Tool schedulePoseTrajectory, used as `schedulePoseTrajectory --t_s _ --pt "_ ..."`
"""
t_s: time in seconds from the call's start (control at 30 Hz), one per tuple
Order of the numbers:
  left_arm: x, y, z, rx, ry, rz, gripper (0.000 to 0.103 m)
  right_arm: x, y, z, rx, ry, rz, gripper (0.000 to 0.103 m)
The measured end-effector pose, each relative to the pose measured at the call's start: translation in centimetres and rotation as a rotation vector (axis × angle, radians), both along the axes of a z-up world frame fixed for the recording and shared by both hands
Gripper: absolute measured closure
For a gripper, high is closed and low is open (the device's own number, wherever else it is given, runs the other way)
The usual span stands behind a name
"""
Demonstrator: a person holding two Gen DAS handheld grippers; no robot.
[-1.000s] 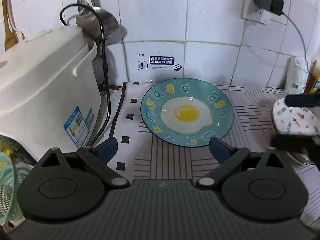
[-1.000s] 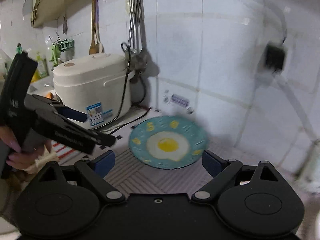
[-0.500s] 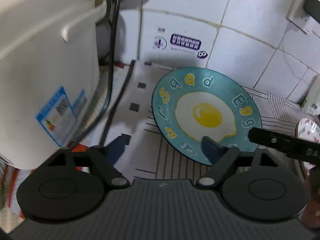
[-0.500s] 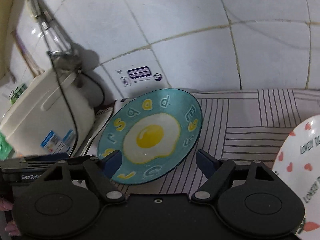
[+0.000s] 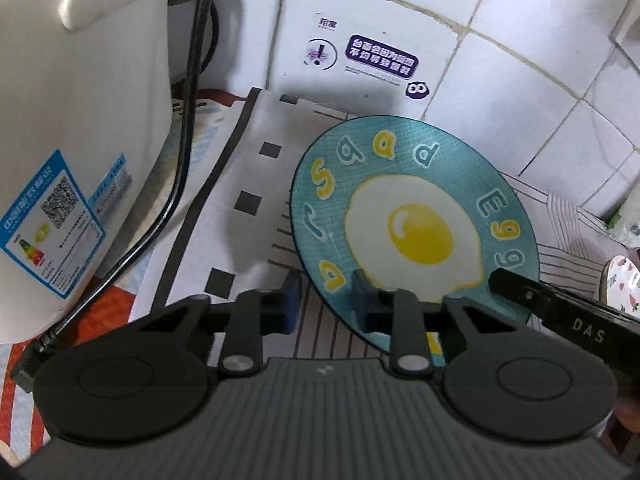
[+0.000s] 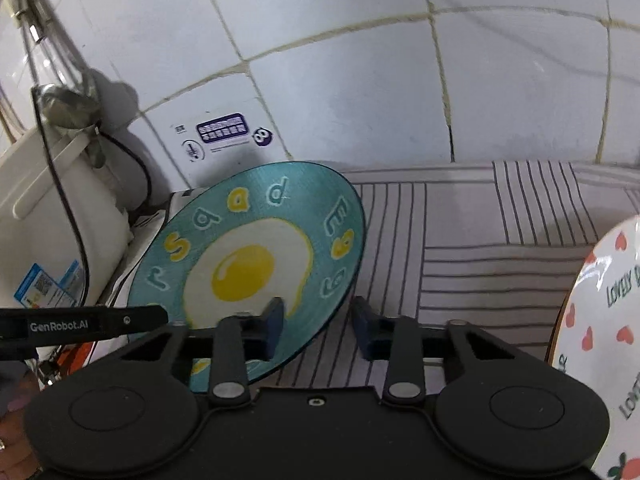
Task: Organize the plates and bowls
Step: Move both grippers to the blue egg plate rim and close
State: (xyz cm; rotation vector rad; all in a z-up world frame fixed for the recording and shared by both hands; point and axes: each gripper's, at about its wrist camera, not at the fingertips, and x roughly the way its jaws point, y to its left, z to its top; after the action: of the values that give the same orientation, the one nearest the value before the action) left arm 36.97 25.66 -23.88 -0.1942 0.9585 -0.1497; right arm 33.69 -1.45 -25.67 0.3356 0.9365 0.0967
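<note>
A teal plate with a fried-egg picture and yellow letters (image 5: 416,224) lies on a striped mat by the tiled wall; it also shows in the right wrist view (image 6: 256,256). My left gripper (image 5: 326,300) straddles the plate's near left rim, one finger above and one outside it, jaws partly closed around the rim. My right gripper (image 6: 318,320) straddles the near right rim the same way. A white plate with red hearts (image 6: 600,332) sits at the right; its edge shows in the left wrist view (image 5: 622,280).
A white rice cooker (image 5: 76,128) with a black cord (image 5: 188,128) stands close on the left. The tiled wall (image 5: 400,20) is just behind the plate. The striped mat (image 6: 480,240) stretches between the two plates.
Both grippers have moved in and down to the teal plate and their jaws have narrowed around its near rim, left on the left side, right on the right side.
</note>
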Motion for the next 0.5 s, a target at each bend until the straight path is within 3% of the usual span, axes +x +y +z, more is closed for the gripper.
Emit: schedulePoseTrajectory --t_s 0.07,0.23,0.33,0.43,0.5 --pt "-0.1 -0.1 -0.1 0.008 -0.017 0.002 0.083 0.0 -0.3 -0.3 0.03 0.002 -0.012 0.082" --pt "-0.9 -0.6 -0.4 0.039 -0.085 -0.004 0.083 0.3 -0.1 -0.2 0.028 0.022 -0.022 0.083" --pt "-0.8 0.0 -0.5 -0.006 -0.086 -0.001 0.083 0.3 -0.3 -0.4 0.044 0.014 -0.018 0.082" --pt "-0.1 0.8 -0.9 -0.098 -0.048 0.039 0.083 0.2 -0.6 -0.7 0.056 -0.019 0.005 0.082" --pt "-0.1 0.7 -0.9 -0.095 -0.042 0.043 0.083 0.1 -0.7 -0.7 0.058 -0.029 0.02 0.082"
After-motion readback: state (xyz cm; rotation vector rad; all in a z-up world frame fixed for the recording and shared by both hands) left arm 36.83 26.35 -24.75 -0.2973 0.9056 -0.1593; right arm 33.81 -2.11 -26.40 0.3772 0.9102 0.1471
